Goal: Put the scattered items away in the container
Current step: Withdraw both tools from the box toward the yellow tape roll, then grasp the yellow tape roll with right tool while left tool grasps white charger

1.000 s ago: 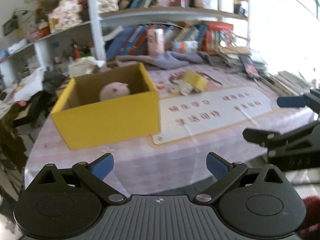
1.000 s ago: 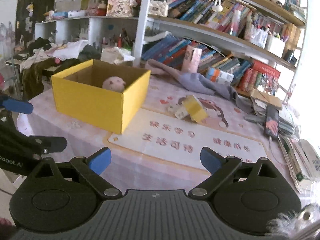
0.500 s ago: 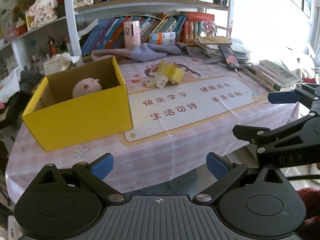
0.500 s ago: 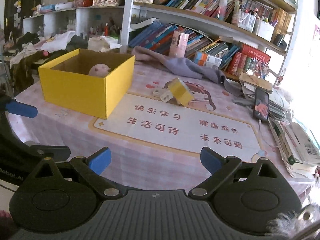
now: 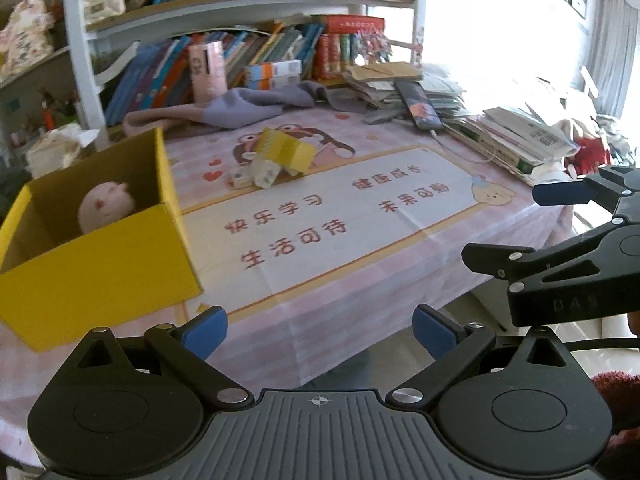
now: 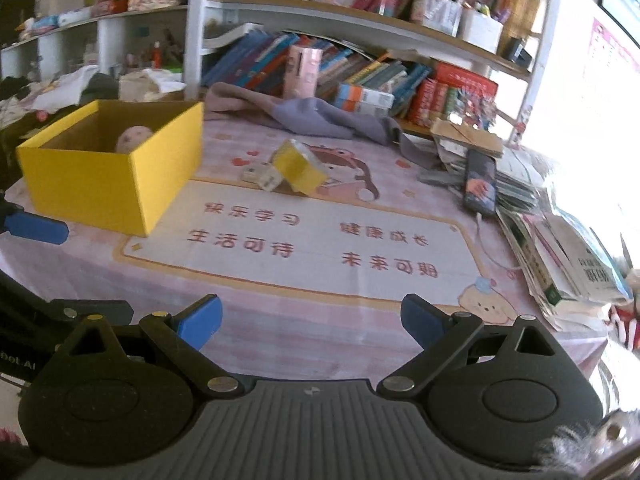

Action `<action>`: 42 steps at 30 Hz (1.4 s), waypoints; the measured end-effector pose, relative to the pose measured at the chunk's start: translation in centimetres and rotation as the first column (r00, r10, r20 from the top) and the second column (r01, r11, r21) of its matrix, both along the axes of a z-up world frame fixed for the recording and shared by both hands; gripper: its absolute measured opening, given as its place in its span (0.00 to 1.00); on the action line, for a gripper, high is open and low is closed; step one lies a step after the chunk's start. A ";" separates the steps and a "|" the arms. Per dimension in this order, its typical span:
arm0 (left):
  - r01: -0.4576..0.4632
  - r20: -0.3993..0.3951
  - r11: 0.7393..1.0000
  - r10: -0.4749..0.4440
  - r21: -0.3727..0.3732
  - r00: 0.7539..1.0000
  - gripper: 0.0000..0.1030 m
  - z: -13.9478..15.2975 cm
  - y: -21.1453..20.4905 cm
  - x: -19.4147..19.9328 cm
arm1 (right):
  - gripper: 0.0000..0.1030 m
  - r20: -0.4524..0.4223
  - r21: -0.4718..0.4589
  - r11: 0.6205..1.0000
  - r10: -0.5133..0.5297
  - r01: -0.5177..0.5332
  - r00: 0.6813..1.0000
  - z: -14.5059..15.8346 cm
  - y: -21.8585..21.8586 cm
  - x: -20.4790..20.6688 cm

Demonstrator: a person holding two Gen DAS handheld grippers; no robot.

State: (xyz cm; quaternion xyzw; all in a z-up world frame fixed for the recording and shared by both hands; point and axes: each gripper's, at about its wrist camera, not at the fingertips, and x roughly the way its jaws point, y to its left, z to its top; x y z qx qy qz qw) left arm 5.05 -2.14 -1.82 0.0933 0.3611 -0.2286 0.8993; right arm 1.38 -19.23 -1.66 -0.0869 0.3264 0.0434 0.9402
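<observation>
both tools hang at the table's near edge, empty, fingers spread wide: left gripper (image 5: pixel 320 332), right gripper (image 6: pixel 312 322). ahead of the right gripper lies a yellow carton (image 6: pixel 299 166) on its side, long axis running from far-left to near-right, touching two small white packets (image 6: pixel 262 175) on its left. ahead-left of both grippers, the yellow box (image 6: pixel 108 184) stands open-topped with a pink plush ball (image 5: pixel 105 208) inside.

A pink checked cloth with a cartoon mat (image 6: pixel 320 240) covers the bench (image 5: pixel 320 320). At its far edge a grey garment (image 6: pixel 312 118) lies crumpled before a bookshelf (image 6: pixel 360 28) crowded with books. A phone (image 6: pixel 480 186) rests on stacked papers (image 5: pixel 516 136) to the right.
</observation>
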 end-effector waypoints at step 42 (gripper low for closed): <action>-0.351 -0.040 0.933 0.355 0.082 0.934 0.97 -3.9 -10.8 20.8 | 0.95 -0.169 0.448 0.868 0.318 -0.215 0.933 -4.9 -10.2 31.8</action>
